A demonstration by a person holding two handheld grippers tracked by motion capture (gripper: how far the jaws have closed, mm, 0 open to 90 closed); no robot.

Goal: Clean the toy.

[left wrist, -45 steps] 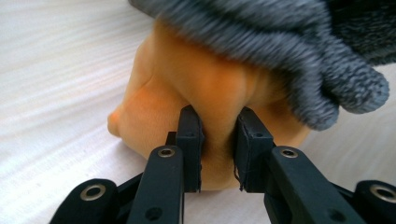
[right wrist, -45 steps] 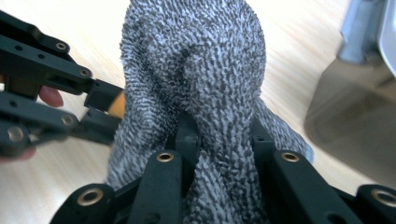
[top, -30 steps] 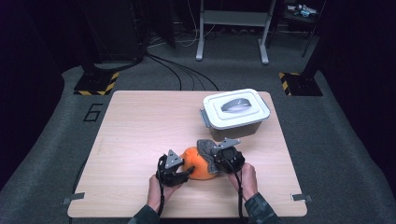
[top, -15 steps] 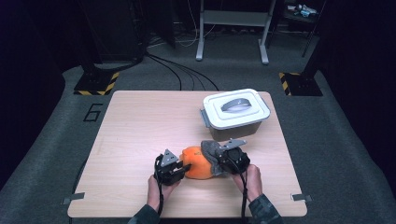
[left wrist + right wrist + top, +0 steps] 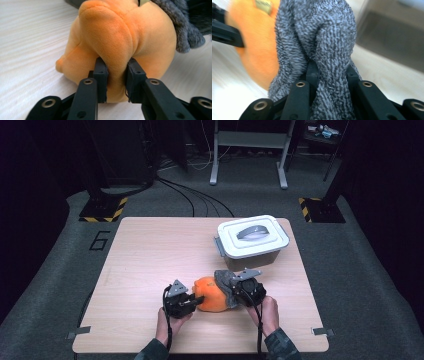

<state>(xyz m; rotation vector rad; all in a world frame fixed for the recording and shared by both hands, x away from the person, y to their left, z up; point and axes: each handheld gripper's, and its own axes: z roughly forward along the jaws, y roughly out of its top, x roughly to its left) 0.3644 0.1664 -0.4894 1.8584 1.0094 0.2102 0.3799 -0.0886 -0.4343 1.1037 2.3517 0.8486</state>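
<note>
Jaws of the left gripper (image 5: 115, 75) have just been closing and now pinch a fold of orange plush, the soft toy (image 5: 120, 37) bulging up straight ahead of them. Across the toy, the right gripper (image 5: 329, 75) is clamped on a thick twist of the toy's grey furry part (image 5: 322, 37), which rises between its jaws with the orange body just beyond to one side. Seen from above, the left gripper (image 5: 192, 301) and right gripper (image 5: 239, 291) face each other with the toy (image 5: 212, 295) caught between them near the front edge of the table (image 5: 150, 250), a hand behind each. Further out, beyond the right gripper, stands a white lidded box (image 5: 254, 240), its lid on and its handle lying flat. Judging from this, both holds on the toy are made, so the grasping is done; what is left is whatever the two-sided hold is for, perhaps lifting the toy or moving it toward the box. With the lid on, the box would need opening before anything went in.
</note>
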